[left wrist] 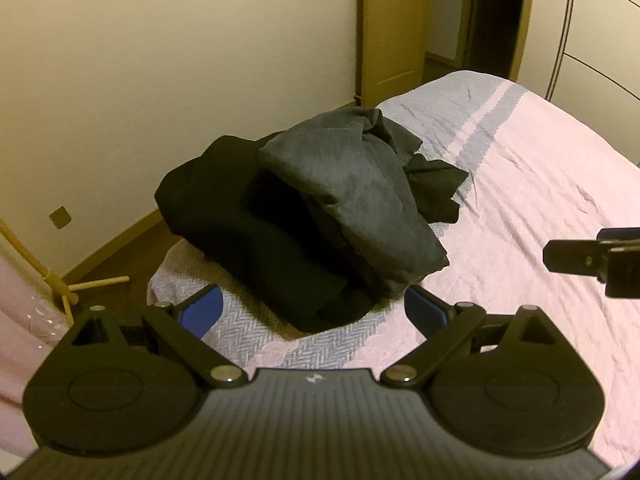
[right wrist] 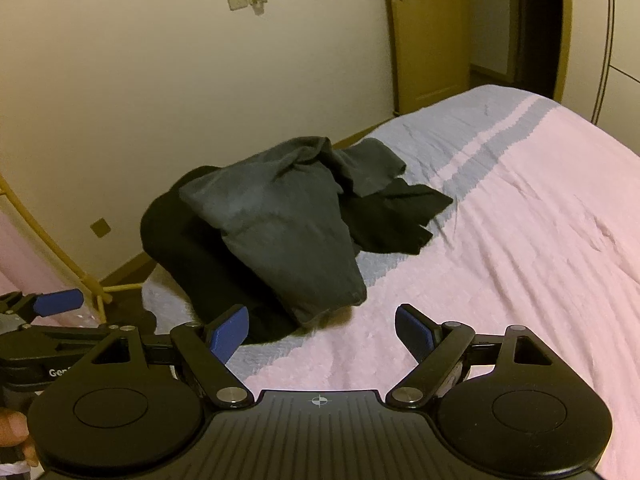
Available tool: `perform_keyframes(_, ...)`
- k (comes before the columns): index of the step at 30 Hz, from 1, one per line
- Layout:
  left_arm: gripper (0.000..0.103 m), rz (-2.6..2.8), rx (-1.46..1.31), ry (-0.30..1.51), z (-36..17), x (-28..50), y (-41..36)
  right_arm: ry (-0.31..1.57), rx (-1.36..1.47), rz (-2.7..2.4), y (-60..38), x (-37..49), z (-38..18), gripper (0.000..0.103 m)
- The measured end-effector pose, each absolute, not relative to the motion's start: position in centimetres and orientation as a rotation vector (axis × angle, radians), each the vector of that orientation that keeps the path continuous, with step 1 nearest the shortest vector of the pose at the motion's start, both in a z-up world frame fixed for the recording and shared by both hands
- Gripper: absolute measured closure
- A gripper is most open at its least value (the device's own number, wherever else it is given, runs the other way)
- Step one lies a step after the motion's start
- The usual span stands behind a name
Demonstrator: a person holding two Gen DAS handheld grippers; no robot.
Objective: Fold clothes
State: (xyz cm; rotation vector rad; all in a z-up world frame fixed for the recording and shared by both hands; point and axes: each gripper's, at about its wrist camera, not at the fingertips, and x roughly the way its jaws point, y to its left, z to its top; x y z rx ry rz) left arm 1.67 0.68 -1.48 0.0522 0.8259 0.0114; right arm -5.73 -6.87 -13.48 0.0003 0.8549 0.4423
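Note:
A heap of dark clothes lies on the bed's near left corner: a dark grey garment (left wrist: 352, 192) on top of a black garment (left wrist: 240, 236). The same grey garment (right wrist: 288, 216) and black garment (right wrist: 188, 248) show in the right wrist view. My left gripper (left wrist: 312, 312) is open and empty, just short of the heap's near edge. My right gripper (right wrist: 320, 336) is open and empty over the bedspread, to the right of the heap. Part of the right gripper (left wrist: 592, 260) shows at the left view's right edge.
The bed (left wrist: 540, 200) has a pink and grey-blue bedspread running far right. A cream wall (left wrist: 180, 80) and floor gap lie left. A wooden stand (left wrist: 68, 284) is at left, a wooden door (left wrist: 388, 28) behind, wardrobe panels (left wrist: 600, 40) at right.

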Motion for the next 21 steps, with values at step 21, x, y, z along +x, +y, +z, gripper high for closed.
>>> perform_keyframes(21,0.007,0.017,0.247,0.770,-0.7,4.3,0.0,0.861,-0.037,0.593,-6.0,-1.1,-16.0,0.020)
